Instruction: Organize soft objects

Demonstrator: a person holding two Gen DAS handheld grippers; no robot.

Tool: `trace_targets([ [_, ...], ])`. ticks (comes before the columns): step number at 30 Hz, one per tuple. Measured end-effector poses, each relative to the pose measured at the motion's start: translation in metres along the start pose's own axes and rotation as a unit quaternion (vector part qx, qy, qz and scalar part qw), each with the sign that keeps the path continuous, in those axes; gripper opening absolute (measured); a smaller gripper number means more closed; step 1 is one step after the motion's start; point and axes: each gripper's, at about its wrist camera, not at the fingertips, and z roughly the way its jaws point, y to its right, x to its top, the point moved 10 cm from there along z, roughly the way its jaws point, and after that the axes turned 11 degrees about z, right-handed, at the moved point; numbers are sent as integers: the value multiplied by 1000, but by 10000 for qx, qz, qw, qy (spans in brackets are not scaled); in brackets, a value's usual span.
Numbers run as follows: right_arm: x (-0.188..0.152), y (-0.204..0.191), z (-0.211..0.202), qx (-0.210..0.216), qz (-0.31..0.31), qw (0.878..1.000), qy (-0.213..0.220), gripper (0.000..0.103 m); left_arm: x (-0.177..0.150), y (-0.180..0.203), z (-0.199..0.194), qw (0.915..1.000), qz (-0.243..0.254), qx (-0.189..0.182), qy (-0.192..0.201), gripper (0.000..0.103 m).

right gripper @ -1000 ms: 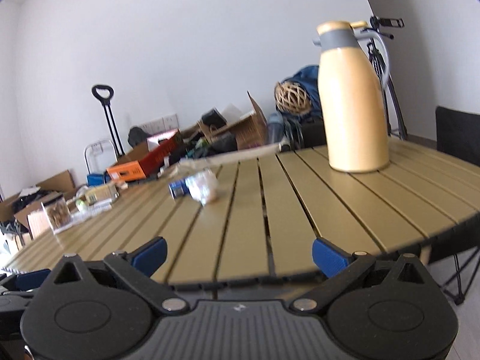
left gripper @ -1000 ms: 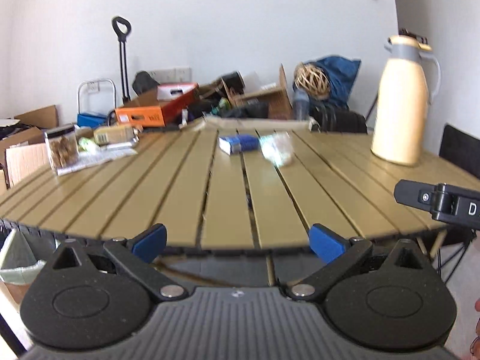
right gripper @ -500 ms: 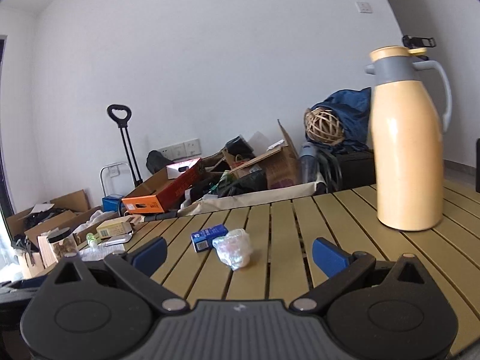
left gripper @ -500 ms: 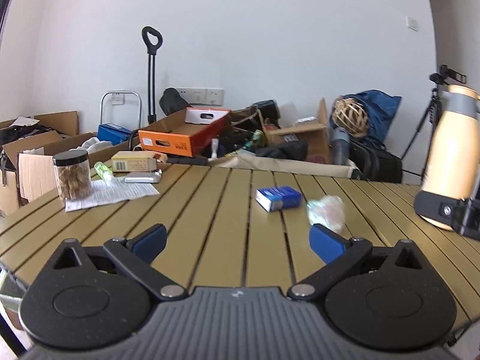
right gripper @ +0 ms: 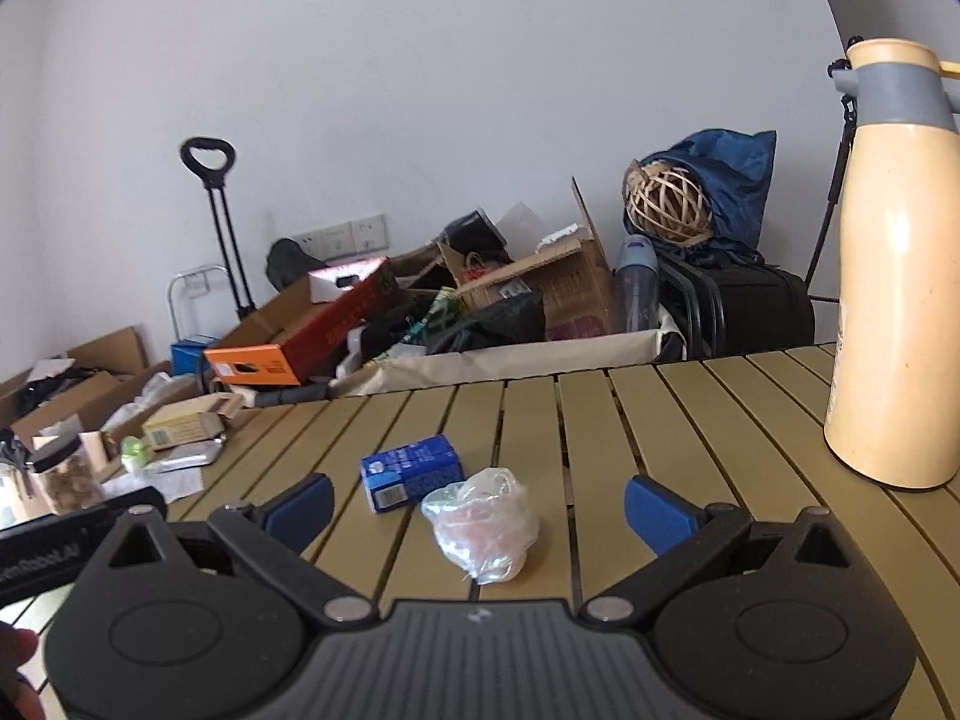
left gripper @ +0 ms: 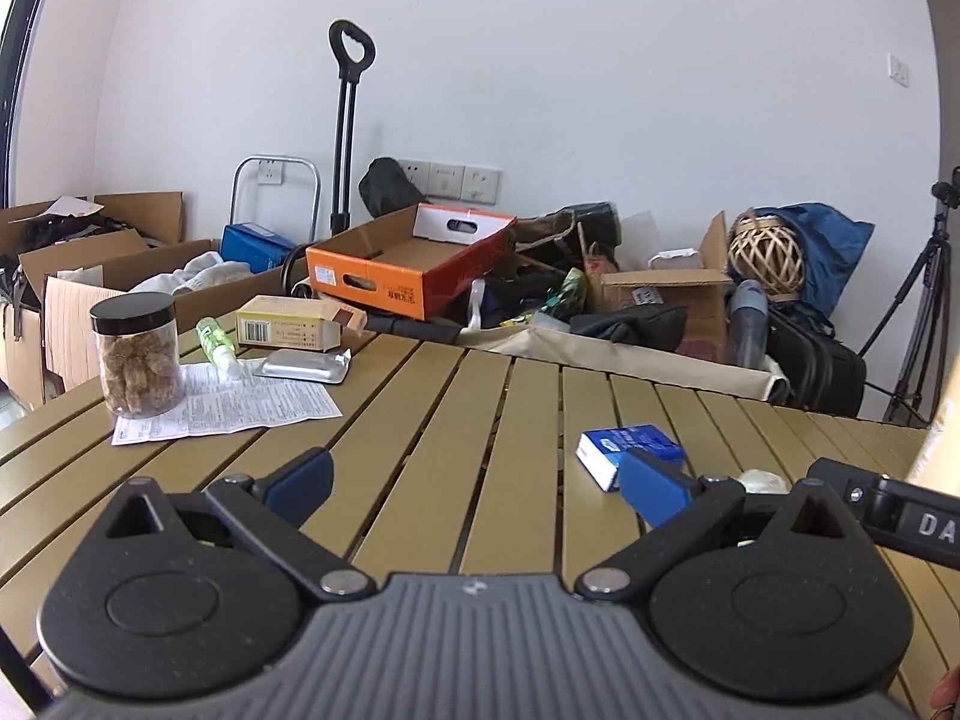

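**Operator:** From my left gripper (left gripper: pixel 474 477), the fingers are spread wide with nothing between them, over bare counter (left gripper: pixel 420 420). The jar (left gripper: pixel 139 354) and leaflet (left gripper: pixel 225 405) sit far left; the blue box (left gripper: pixel 624 450) is ahead to the right.

**Partner:** And the soft thing?

**Operator:** Through the right gripper (right gripper: pixel 477 507), also wide apart and empty, the crumpled plastic bag (right gripper: pixel 483 525) lies between the fingers' line, just beside the blue box (right gripper: pixel 411 471), possibly touching it. The thermos (right gripper: pixel 894 276) stands well apart, far right.

**Partner:** How will it handle?

**Operator:** I'd judge it very light, limp and slippery; it'll collapse when squeezed. I'd pinch the bunched middle, low near the counter, closing fully so the film doesn't slide out.
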Motion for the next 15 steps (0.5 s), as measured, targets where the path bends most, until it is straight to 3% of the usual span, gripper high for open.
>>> trace_targets([
  [5,-3,4,39,-158,292,9990,-287,103,0,-1,26,9998,101,29,-146,103],
  [15,-25,13,101,-672,292,9927,-962,103,-10,-5,54,9992,40,104,-390,103],
])
